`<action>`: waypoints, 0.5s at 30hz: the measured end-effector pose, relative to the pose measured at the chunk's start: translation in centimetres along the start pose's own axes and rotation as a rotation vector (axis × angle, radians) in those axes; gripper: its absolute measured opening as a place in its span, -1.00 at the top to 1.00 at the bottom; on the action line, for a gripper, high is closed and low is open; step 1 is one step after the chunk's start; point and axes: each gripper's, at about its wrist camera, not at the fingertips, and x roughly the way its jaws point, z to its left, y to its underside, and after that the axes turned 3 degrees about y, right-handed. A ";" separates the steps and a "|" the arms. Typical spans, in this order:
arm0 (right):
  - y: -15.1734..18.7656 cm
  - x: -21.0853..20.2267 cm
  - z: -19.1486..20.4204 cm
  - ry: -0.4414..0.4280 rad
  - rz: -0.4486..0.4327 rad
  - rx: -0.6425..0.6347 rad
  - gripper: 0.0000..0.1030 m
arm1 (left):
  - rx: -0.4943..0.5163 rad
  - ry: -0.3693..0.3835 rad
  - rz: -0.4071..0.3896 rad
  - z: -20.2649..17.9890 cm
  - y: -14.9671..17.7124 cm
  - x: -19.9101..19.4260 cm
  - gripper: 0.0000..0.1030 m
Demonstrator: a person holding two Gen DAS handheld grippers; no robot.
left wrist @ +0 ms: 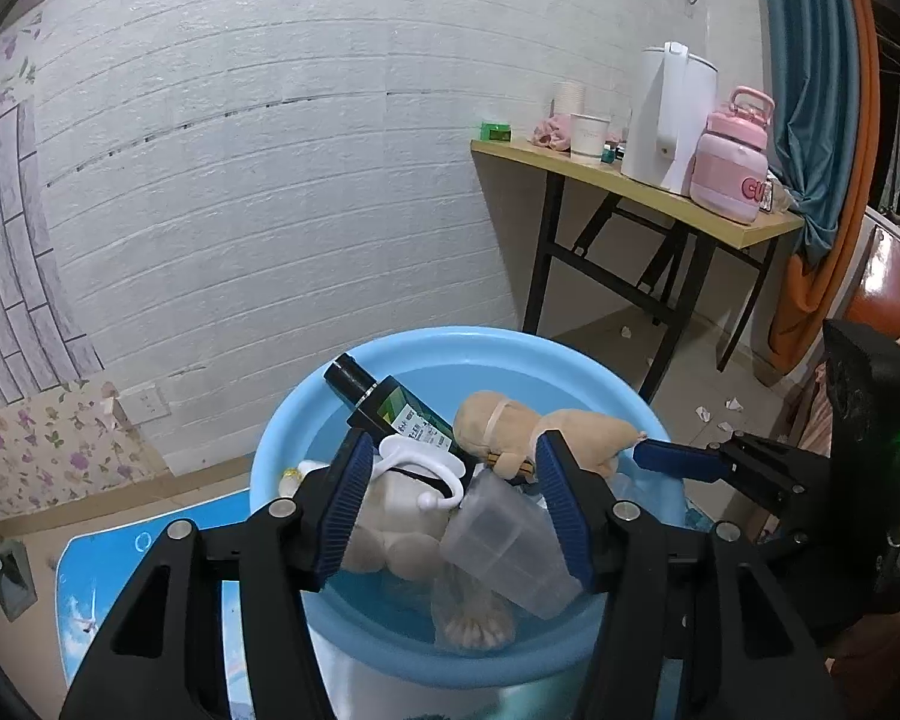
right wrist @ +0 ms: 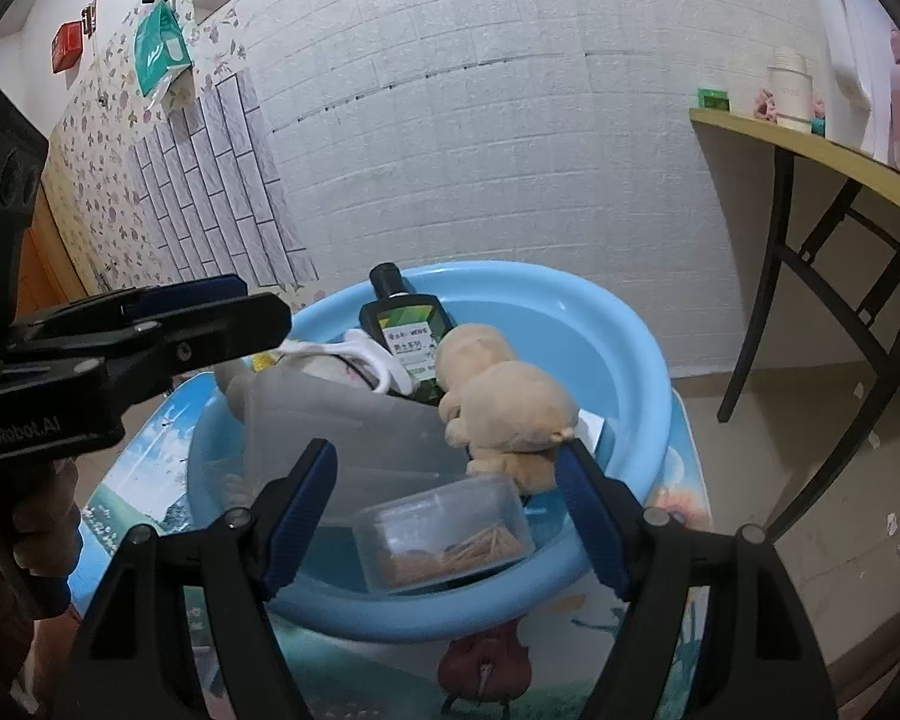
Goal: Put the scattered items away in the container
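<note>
A light blue plastic basin (left wrist: 390, 354) (right wrist: 642, 360) stands on a small picture-printed table (right wrist: 144, 480). Inside lie a dark green bottle (left wrist: 399, 408) (right wrist: 405, 324), a tan plush toy (left wrist: 510, 420) (right wrist: 504, 396), a white plastic hanger-like piece (left wrist: 414, 462), a translucent cup (left wrist: 504, 546) (right wrist: 342, 426) and a clear box of toothpicks (right wrist: 444, 534). My left gripper (left wrist: 456, 504) hovers open over the basin, empty; it also shows at the left of the right wrist view (right wrist: 210, 312). My right gripper (right wrist: 444, 516) is open above the basin's near rim, empty.
A white brick-pattern wall (left wrist: 270, 180) is behind the basin. At the right stands a wooden folding table (left wrist: 630, 180) with a white kettle (left wrist: 666, 114), pink jug (left wrist: 732, 168) and paper cups (left wrist: 588, 132). Paper scraps (left wrist: 714, 408) lie on the floor.
</note>
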 end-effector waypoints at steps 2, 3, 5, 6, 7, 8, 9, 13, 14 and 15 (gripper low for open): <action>0.0 -0.4 0.0 0.001 0.008 0.015 -0.47 | 0.005 -0.008 -0.008 -0.3 -0.1 -0.8 -0.41; 0.0 -0.6 0.0 0.005 0.008 0.019 -0.47 | 0.010 -0.014 -0.012 -0.4 -0.1 -1.2 -0.55; 0.0 -1.1 0.1 0.018 0.005 0.026 -0.47 | 0.024 -0.030 -0.012 -0.8 0.1 -2.2 -0.59; 0.0 -1.4 0.2 0.023 0.003 0.026 -0.47 | 0.029 -0.035 -0.008 -1.0 0.2 -2.6 -0.60; 0.0 -1.7 0.4 0.027 0.001 0.026 -0.47 | 0.032 -0.038 -0.007 -1.1 0.2 -3.1 -0.60; -0.1 -2.0 0.7 0.030 0.001 0.025 -0.47 | 0.032 -0.040 -0.008 -1.2 0.2 -3.6 -0.60; -0.2 -2.3 0.9 0.033 0.000 0.026 -0.47 | 0.031 -0.042 -0.012 -1.4 0.3 -4.4 -0.63; -0.5 -4.0 2.1 0.052 -0.021 0.029 -0.47 | 0.001 -0.045 -0.041 -1.1 0.5 -7.4 -0.81; -0.6 -4.6 2.6 0.054 -0.034 0.027 -0.47 | -0.010 -0.048 -0.047 -1.0 0.6 -8.3 -0.84; -0.7 -5.2 3.2 0.057 -0.046 0.024 -0.47 | -0.019 -0.055 -0.051 -0.8 0.7 -9.0 -0.85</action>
